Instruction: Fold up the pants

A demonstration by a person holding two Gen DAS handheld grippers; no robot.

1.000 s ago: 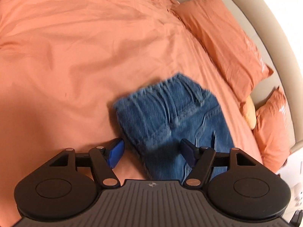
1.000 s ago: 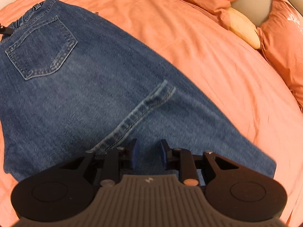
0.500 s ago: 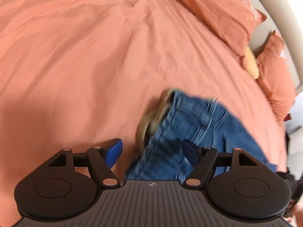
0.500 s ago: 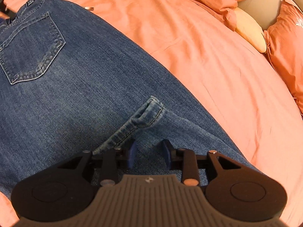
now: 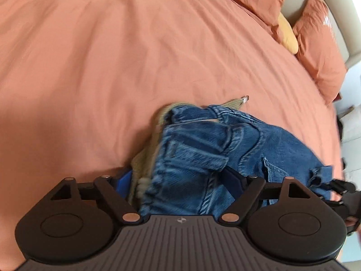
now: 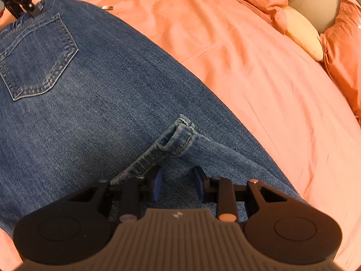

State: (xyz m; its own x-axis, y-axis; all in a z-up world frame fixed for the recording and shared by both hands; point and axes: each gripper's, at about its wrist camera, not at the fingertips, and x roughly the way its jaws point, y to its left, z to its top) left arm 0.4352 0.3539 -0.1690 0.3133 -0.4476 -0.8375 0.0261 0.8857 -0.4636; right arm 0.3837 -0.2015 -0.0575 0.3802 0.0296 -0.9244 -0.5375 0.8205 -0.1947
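Both grippers sit on the pants (image 6: 108,103): left gripper (image 5: 180,180) wide open astride the bunched waistband; right gripper (image 6: 177,183) half open over the crotch seam; legs run away behind the right gripper, on the bed (image 5: 112,56).

Blue denim pants (image 6: 108,103) with a khaki belt (image 5: 146,158) — on a salmon-orange bedspread (image 5: 112,56).

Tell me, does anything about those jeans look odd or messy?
Yes. The jeans lie mostly flat, but the waistband is bunched between the left hand-held gripper's fingers, and a beige belt trails out beside it.
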